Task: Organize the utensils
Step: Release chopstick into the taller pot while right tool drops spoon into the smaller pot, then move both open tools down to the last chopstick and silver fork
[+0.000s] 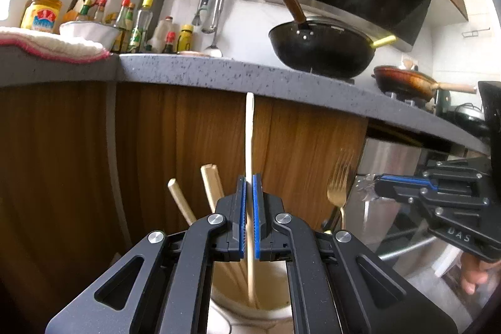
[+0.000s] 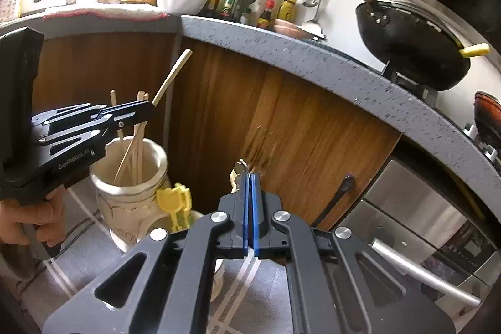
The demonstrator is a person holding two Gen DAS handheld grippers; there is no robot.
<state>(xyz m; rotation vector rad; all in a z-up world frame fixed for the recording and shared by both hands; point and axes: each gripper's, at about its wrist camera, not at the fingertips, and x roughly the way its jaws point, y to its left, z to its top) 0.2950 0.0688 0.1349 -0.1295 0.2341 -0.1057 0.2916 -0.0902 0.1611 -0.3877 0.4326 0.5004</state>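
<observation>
The left gripper (image 1: 249, 187) pinches a wooden chopstick (image 1: 249, 127) between its blue pads. The chopstick's long axis runs near vertical, upper end toward the countertop edge (image 1: 281, 80), lower end inside the cream ceramic holder (image 2: 131, 202). The holder also contains several other wooden chopsticks (image 1: 213, 180). The right gripper (image 2: 250, 187) has its fingers pressed together on a small metallic piece (image 2: 241, 166); its identity cannot be determined. A gold fork (image 1: 337, 187) stands upright beside the holder.

Fork (image 1: 337, 183) — motion-blurred, handle hidden
</observation>
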